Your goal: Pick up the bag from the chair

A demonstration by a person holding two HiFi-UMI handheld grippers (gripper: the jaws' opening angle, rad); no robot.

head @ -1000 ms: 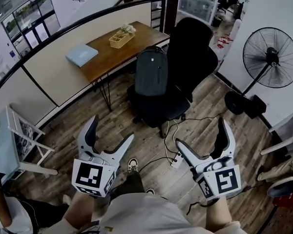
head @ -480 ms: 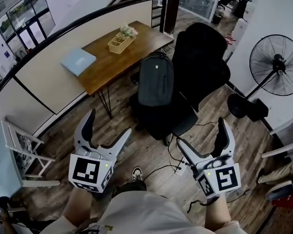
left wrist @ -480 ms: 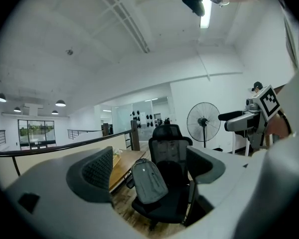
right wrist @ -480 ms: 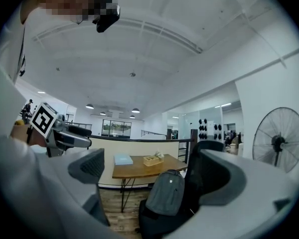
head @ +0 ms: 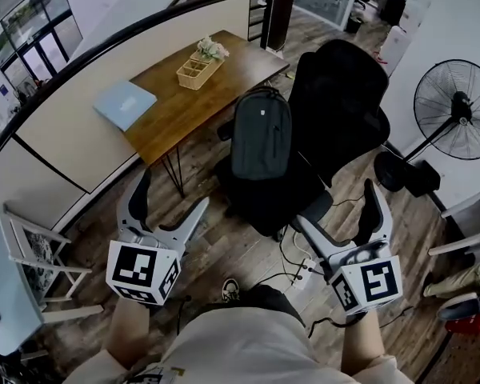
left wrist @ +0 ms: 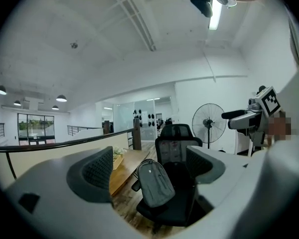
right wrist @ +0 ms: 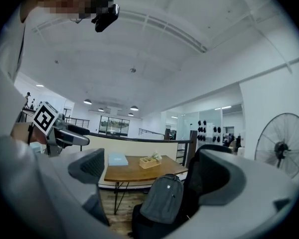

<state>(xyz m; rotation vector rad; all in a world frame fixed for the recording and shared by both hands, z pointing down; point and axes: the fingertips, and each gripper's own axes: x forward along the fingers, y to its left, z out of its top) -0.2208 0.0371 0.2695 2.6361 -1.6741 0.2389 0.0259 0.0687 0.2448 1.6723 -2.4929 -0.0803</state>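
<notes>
A grey backpack (head: pixel 261 134) stands upright on the seat of a black office chair (head: pixel 336 110), leaning against its backrest. The same bag (left wrist: pixel 156 182) and chair (left wrist: pixel 175 148) appear straight ahead in the left gripper view, and the bag (right wrist: pixel 163 198) shows in the right gripper view too. My left gripper (head: pixel 168 198) is held open, short of the chair at the lower left, nothing between its jaws. My right gripper (head: pixel 340 218) is open and empty at the lower right, near the seat's front edge.
A wooden desk (head: pixel 188 86) with a small crate (head: pixel 198 69) and a blue folder (head: pixel 126 104) stands left of the chair. A standing fan (head: pixel 456 110) is at the right. Cables and a power strip (head: pixel 304 269) lie on the floor. A white rack (head: pixel 28 250) stands at left.
The chair and bag have come nearer and lower in the head view as the person stepped forward. Both grippers stay open, shifted slightly outward.
</notes>
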